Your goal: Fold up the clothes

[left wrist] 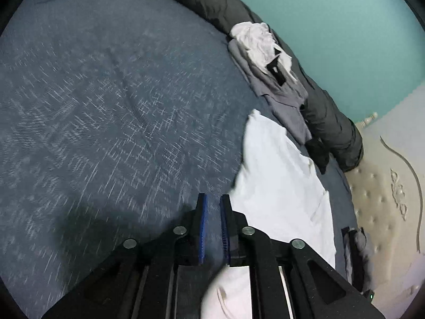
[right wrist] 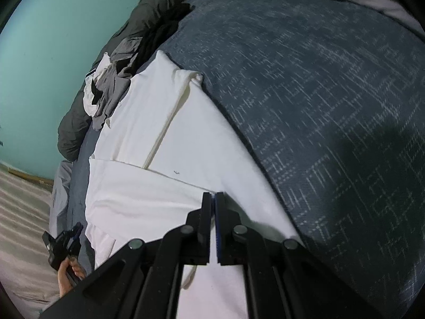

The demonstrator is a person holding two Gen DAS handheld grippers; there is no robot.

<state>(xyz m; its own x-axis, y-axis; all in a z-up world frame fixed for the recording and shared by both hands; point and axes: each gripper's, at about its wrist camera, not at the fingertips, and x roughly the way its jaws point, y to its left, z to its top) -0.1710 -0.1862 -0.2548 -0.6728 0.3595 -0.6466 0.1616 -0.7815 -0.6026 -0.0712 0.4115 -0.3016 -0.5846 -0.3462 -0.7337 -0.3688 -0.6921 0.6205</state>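
Both our grippers hover: left gripper [left wrist: 213, 199] slightly parted, empty; right gripper [right wrist: 213, 196] closed over the white garment [right wrist: 159, 133] at 6 o'clock, grip unclear.

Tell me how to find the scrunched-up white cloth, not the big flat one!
Follow the long dark quilted roll along the bed's edge by the teal wall. A grey garment lies against it, with the crumpled white cloth on its far end. It is bunched, unlike the smooth white shirt nearby.

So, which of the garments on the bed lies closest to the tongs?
The white garment, spread flat directly under the right tongs. The grey garment and the crumpled white one lie piled farther off, against the dark rolled bedding.
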